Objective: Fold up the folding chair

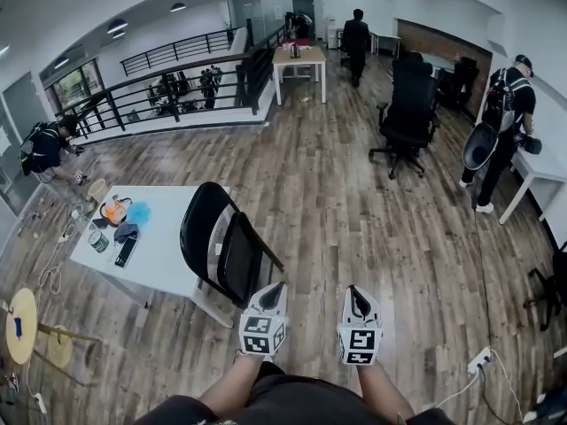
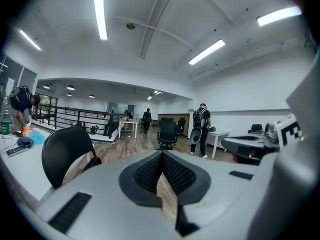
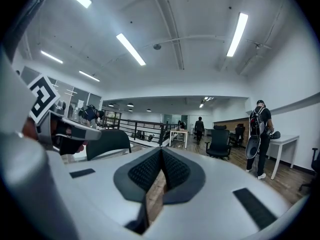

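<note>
Nearest, low centre: left gripper (image 1: 274, 289) and right gripper (image 1: 353, 293), side by side, pointed ahead, jaws pressed fully together on both, nothing between them. Just ahead-left of left gripper: black metal folding chair (image 1: 221, 242), upright, not folded flat, no contact seen. Right behind it, white rectangular table (image 1: 168, 224) with small clutter at far-left end. Farther out on wood plank floor (image 1: 354, 202): black wheeled office chair (image 1: 408, 104), well apart. Right of that, person with backpack (image 1: 503, 118) standing by a white desk.

Folding chair (image 1: 221, 242) glossy black; floor (image 1: 372, 211) wood planks.
</note>
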{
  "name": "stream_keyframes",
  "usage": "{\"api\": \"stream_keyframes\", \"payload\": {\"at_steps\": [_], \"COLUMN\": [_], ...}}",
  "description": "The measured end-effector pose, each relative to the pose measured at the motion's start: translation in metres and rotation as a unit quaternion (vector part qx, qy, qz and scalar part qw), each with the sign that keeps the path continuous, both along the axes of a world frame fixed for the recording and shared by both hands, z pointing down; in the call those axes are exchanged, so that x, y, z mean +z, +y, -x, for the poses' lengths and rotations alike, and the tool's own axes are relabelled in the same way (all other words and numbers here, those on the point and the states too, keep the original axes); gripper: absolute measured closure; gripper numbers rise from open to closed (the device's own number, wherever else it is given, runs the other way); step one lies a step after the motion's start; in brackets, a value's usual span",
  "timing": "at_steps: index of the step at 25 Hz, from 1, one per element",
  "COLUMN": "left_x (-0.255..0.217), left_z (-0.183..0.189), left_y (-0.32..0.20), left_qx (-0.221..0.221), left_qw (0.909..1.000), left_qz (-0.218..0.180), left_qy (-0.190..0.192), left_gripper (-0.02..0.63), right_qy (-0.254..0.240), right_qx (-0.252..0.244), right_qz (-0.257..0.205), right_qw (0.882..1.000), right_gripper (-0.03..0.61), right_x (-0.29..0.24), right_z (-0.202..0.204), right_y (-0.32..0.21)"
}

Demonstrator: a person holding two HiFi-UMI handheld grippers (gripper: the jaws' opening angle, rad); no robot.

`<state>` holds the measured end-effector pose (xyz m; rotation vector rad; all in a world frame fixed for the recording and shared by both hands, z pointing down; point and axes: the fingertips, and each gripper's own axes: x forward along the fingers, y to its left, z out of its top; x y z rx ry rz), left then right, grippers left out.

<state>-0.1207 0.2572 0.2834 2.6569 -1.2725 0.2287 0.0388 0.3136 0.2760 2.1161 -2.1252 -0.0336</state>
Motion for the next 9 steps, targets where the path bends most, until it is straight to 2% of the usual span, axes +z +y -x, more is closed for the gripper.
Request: {"api": "stream_keyframes", "payload": {"at_steps": [9], "left_x": [-0.003], "left_z": [-0.009], "left_y": [0.005], "left_qx": [-0.006], "left_qw": [1.0], "left_qz": [-0.004], "left_qy": [-0.007], "left_gripper": [0.609], "right_qy": [-0.002], "right_qx": [-0.003], "right_qz": [0.004], "right_qw": [1.0], "right_gripper": [0.565], "right_x": [0.003], "right_z": [-0.01], "right_y": [0.003]}}
